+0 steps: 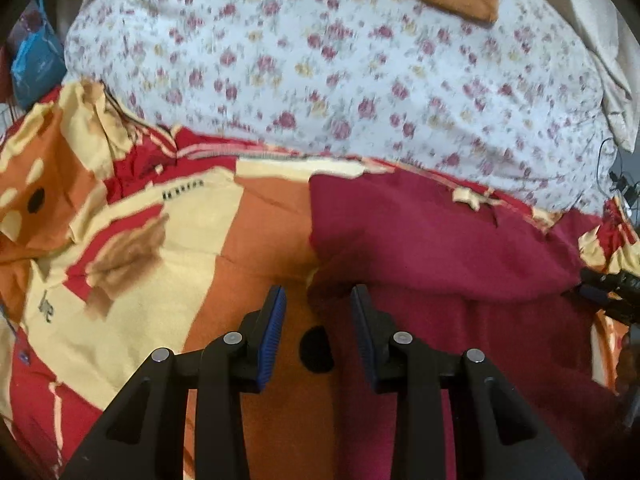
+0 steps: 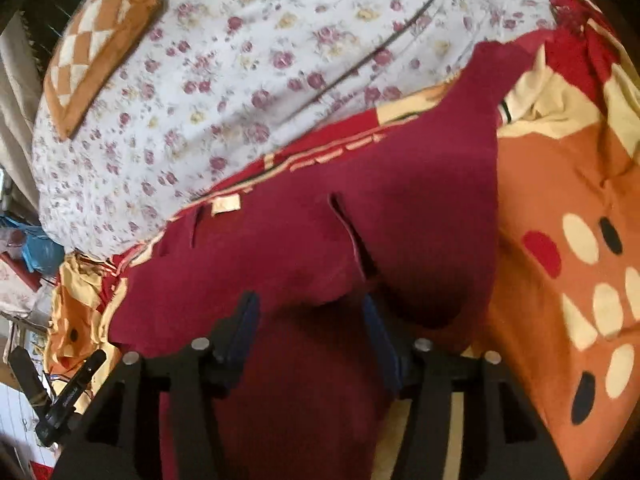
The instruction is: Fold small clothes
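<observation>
A dark red garment (image 1: 432, 240) lies on the patterned bedsheet (image 1: 168, 248), folded over on itself. My left gripper (image 1: 318, 294) is open and empty, just above the garment's left edge, its blue pads either side of that edge. In the right wrist view the same garment (image 2: 304, 240) fills the middle, with slits and a cream label showing. My right gripper (image 2: 310, 304) is open over it; the folded edge of the cloth drapes across its fingertips (image 2: 246, 312). The right gripper also shows at the far right of the left wrist view (image 1: 608, 288).
A white floral pillow or quilt (image 1: 340, 68) lies behind the garment, with an orange checked cushion (image 2: 100, 44) on it. Blue bags (image 1: 36, 64) and clutter sit at the bed's left side. A black clip-like tool (image 2: 68, 396) lies at the lower left.
</observation>
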The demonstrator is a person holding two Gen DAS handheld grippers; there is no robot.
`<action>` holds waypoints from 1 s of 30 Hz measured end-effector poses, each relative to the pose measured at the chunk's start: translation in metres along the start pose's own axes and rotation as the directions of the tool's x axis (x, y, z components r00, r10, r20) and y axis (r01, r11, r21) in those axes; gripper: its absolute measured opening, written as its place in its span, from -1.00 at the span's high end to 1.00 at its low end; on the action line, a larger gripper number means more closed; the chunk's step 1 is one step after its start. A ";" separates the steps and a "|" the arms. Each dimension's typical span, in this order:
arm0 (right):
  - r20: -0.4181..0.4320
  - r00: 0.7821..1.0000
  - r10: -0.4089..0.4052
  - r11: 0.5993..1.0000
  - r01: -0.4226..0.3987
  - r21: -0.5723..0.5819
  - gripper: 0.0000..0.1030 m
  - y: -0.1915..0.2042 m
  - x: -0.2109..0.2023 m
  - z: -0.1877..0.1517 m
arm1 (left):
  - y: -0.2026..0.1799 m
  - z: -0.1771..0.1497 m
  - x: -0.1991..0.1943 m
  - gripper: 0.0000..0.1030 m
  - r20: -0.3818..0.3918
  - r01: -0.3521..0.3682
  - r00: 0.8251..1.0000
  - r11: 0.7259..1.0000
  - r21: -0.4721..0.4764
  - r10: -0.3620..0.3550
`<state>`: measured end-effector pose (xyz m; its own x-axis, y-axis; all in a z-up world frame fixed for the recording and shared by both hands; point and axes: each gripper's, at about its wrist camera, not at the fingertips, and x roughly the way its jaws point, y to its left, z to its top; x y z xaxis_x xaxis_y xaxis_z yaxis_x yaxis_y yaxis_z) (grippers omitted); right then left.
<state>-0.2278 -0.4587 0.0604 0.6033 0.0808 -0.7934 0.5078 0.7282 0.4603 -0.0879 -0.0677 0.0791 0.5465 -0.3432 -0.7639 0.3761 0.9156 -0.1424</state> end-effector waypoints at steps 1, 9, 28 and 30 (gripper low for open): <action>-0.003 1.000 0.002 1.000 -0.002 -0.010 -0.11 0.003 0.000 0.001 | -0.002 0.003 -0.005 0.55 0.016 0.008 1.000 1.000 -0.009 -0.008; 0.071 0.992 -0.109 0.981 0.119 -0.154 0.87 0.023 0.015 0.015 | -0.031 0.021 0.026 0.55 -0.030 -0.079 0.996 0.994 0.068 0.082; 0.143 0.987 -0.076 0.972 0.105 -0.210 0.35 0.014 -0.024 0.021 | -0.042 0.014 0.042 0.50 -0.055 -0.075 0.996 0.997 0.029 0.076; 0.125 0.989 -0.075 0.963 0.104 -0.247 0.35 0.022 -0.007 0.021 | -0.046 0.014 0.049 0.50 -0.080 -0.069 0.994 0.997 0.034 0.072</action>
<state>-0.2086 -0.4575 0.0842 0.6359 -0.0595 -0.7695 0.4001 0.8780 0.2627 -0.0682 -0.1293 0.0568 0.5104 -0.2589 -0.8200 0.3629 0.9294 -0.0676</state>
